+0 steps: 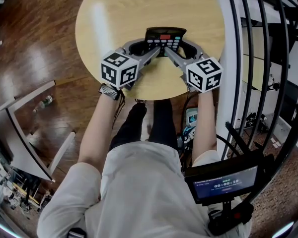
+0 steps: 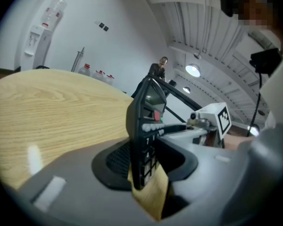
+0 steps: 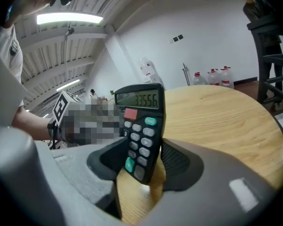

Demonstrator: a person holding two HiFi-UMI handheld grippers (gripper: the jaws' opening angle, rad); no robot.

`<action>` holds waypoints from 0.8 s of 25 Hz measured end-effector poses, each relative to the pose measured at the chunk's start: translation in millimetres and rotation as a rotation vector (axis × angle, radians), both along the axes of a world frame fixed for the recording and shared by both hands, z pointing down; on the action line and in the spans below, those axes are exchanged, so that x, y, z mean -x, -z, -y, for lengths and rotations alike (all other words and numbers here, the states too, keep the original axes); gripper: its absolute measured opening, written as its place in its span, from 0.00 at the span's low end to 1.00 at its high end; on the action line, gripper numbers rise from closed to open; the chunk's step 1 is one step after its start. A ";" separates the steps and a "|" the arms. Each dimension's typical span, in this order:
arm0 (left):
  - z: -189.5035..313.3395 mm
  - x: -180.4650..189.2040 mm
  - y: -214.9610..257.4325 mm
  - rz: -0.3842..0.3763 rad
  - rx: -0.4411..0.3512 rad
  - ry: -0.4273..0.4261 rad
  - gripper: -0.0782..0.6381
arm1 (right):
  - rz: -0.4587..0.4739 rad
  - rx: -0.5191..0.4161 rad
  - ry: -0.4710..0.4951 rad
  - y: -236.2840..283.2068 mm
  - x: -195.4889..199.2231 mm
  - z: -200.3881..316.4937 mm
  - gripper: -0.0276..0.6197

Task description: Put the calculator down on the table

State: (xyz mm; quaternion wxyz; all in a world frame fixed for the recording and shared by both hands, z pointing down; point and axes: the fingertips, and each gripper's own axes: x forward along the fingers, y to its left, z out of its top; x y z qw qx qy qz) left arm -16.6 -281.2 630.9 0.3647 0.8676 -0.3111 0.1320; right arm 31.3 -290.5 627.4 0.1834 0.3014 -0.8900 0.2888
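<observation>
A black calculator [image 1: 165, 37] with a red key and a lit display stands tilted near the front edge of the round wooden table [image 1: 124, 14]. Its lower end sits between the jaws of both grippers. My left gripper [image 1: 153, 51] comes in from the left and my right gripper [image 1: 175, 52] from the right. In the left gripper view the calculator [image 2: 146, 131] is edge-on between the pads of the left gripper [image 2: 146, 161]. In the right gripper view its keypad [image 3: 141, 126] faces me, and bare wood shows between it and the right pad of the right gripper [image 3: 141, 161]. Both look open.
A black metal railing [image 1: 248, 58] rises close on the right of the table. A small screen [image 1: 226, 182] hangs near my waist. A white board [image 1: 20, 133] and a bottle [image 1: 43, 103] lie on the wooden floor at the left. A person [image 2: 158, 69] stands far behind the table.
</observation>
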 end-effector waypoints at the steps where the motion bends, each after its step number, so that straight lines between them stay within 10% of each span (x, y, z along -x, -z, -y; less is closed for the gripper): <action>1: 0.8 1.3 -1.0 0.016 -0.002 0.007 0.35 | -0.006 -0.007 -0.005 -0.3 0.3 0.3 0.36; 20: 12.2 18.0 -14.3 0.116 0.119 0.123 0.41 | -0.103 0.007 -0.114 -10.0 6.7 5.6 0.38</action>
